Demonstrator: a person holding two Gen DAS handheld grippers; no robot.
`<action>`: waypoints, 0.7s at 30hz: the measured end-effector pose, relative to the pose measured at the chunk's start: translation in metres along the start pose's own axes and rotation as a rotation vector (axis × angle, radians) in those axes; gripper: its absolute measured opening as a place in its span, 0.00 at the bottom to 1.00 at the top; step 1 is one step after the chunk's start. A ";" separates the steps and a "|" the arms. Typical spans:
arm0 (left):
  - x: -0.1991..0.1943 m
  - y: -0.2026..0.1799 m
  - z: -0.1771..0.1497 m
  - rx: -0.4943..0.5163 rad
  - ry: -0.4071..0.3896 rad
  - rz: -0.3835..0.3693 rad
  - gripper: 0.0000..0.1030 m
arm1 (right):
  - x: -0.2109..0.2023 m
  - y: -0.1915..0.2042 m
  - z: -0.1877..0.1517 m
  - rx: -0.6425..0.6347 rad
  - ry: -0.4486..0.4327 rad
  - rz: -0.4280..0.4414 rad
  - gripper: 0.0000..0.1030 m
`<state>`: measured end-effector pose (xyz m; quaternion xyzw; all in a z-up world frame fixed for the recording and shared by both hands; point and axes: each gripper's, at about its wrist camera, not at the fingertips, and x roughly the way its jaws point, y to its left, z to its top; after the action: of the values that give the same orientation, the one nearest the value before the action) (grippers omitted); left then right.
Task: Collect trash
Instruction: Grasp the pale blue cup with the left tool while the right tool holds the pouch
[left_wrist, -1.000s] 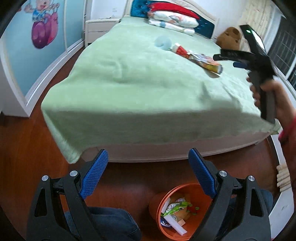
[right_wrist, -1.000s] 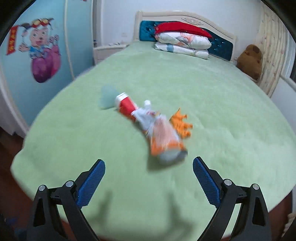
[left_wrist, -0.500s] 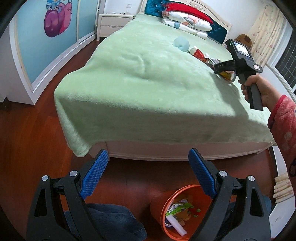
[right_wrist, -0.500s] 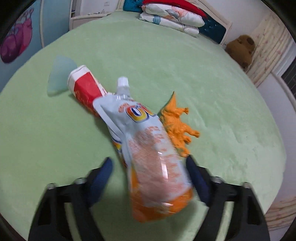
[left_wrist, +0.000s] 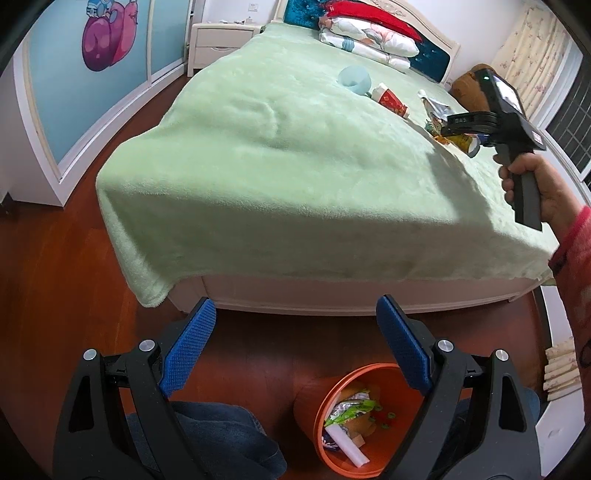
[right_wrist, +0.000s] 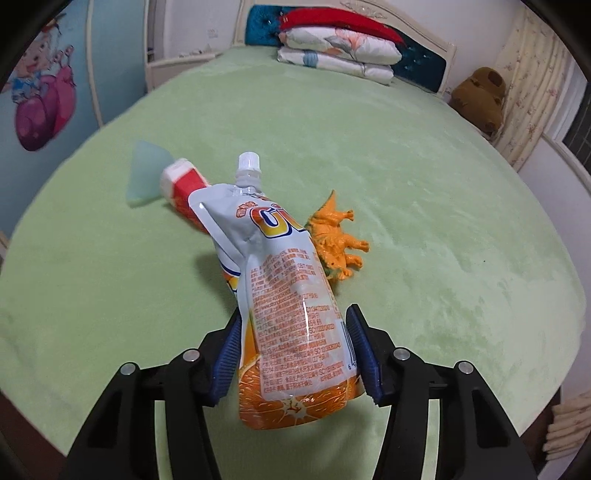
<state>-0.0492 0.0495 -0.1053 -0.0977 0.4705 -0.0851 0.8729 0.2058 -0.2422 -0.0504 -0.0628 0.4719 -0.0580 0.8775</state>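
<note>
My right gripper (right_wrist: 293, 347) is shut on an orange-and-white juice pouch (right_wrist: 284, 295) with a white cap, its lower end between the blue pads, lifted slightly off the green bed (right_wrist: 443, 221). Behind the pouch lie a red-and-white carton (right_wrist: 183, 184) and a pale blue cup (right_wrist: 144, 177). An orange toy dinosaur (right_wrist: 338, 240) lies right of the pouch. In the left wrist view the right gripper (left_wrist: 461, 123) holds the pouch (left_wrist: 458, 140) over the bed's right side. My left gripper (left_wrist: 295, 347) is open and empty above the orange trash bin (left_wrist: 332, 424) on the floor.
The bin holds wrappers and a white stick. Folded quilts (right_wrist: 340, 48) and a brown plush bear (right_wrist: 480, 96) sit at the headboard. A nightstand (left_wrist: 221, 40) stands at the far left of the bed. Wooden floor (left_wrist: 55, 277) surrounds the bed.
My right gripper moved in over the bed and closed on the juice pouch, which is now tilted up off the blanket. My left gripper stayed open above the bin.
</note>
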 end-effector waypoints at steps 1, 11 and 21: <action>-0.001 0.000 0.000 0.001 -0.004 -0.002 0.84 | -0.007 -0.001 -0.004 0.000 -0.011 0.006 0.52; 0.009 -0.021 0.038 0.079 -0.030 -0.039 0.84 | -0.087 -0.038 -0.055 0.061 -0.140 0.170 0.51; 0.064 -0.067 0.199 0.125 -0.179 -0.075 0.84 | -0.149 -0.055 -0.127 0.006 -0.219 0.242 0.51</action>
<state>0.1486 -0.0126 -0.0328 -0.0677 0.3804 -0.1377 0.9120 0.0162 -0.2792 0.0116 -0.0086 0.3772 0.0540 0.9245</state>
